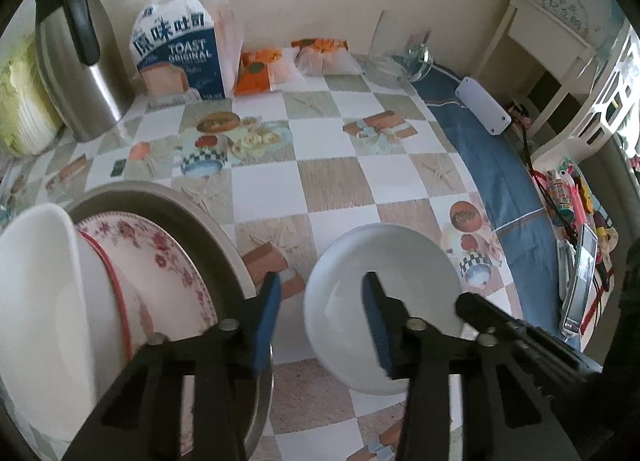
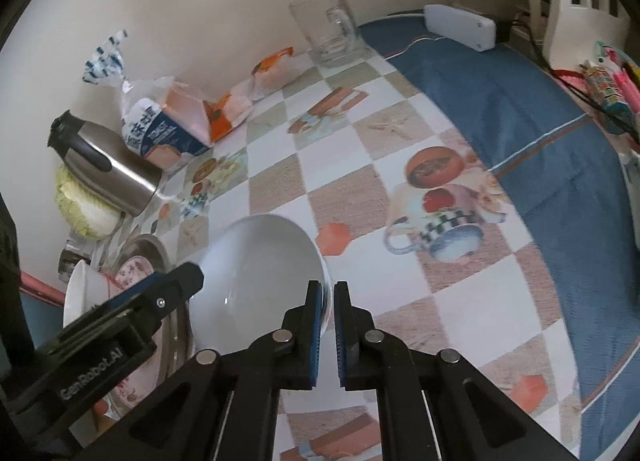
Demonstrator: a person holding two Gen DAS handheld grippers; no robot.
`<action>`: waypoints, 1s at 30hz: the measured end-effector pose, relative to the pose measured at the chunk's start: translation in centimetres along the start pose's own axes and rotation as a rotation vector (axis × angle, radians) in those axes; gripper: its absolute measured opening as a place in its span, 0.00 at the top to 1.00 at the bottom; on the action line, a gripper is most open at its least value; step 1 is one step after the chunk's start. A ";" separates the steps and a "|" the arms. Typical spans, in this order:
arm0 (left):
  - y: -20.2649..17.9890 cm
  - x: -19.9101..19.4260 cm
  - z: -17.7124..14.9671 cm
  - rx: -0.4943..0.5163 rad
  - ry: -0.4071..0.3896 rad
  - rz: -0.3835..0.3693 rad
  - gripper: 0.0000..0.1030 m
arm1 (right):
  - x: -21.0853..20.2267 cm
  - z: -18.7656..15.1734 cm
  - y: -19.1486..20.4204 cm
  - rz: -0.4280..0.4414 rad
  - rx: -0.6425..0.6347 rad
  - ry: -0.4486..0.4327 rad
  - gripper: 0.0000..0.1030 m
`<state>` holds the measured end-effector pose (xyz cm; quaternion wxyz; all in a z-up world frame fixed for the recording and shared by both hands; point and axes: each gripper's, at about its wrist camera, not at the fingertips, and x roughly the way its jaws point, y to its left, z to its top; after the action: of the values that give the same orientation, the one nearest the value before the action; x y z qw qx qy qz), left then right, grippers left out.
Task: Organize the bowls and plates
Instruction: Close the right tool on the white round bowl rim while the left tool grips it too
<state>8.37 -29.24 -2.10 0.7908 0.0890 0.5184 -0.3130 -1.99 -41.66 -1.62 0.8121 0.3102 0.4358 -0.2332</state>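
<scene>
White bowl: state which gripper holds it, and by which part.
The right gripper pinches the white bowl by its rim; the left gripper straddles the opposite rim, not yet clamped.

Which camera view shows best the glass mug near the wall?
The right wrist view: there the glass mug stands whole and upright, its handle clear. In the left wrist view it is small and warped at the far table edge.

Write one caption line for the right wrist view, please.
Right tongs pinch the rim of a white bowl on the checkered tablecloth.

Home dining table (image 1: 332,189): toast bag (image 1: 180,53), thermos (image 1: 76,65).
</scene>
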 end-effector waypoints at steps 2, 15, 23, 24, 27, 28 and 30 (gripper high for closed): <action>0.0 0.6 -0.2 -0.004 0.017 -0.005 0.64 | -0.1 0.1 -0.5 0.002 0.012 -0.001 0.94; 0.2 3.3 -1.2 -0.011 0.064 -0.008 0.92 | 0.9 -0.1 -0.5 0.010 0.009 0.024 0.93; -0.2 2.2 -0.9 0.013 0.028 0.000 0.92 | 1.0 -0.1 -0.4 0.004 0.009 0.030 0.93; -0.2 2.2 -0.9 0.015 0.027 -0.001 0.92 | 1.1 -0.2 -0.4 -0.001 0.008 0.032 0.93; -0.1 2.3 -0.9 0.013 0.031 -0.003 0.92 | 1.1 -0.2 -0.2 -0.009 0.001 0.034 0.93; 0.0 2.3 -0.9 0.010 0.032 -0.004 0.92 | 1.2 -0.3 -0.2 -0.011 -0.004 0.034 0.93; 0.1 2.4 -0.9 0.005 0.034 -0.007 0.92 | 1.3 -0.3 -0.1 -0.014 -0.009 0.033 0.93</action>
<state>8.35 -29.74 -4.62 0.7807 0.0943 0.5312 -0.3155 -1.55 -41.67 -2.85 0.8046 0.3071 0.4525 -0.2316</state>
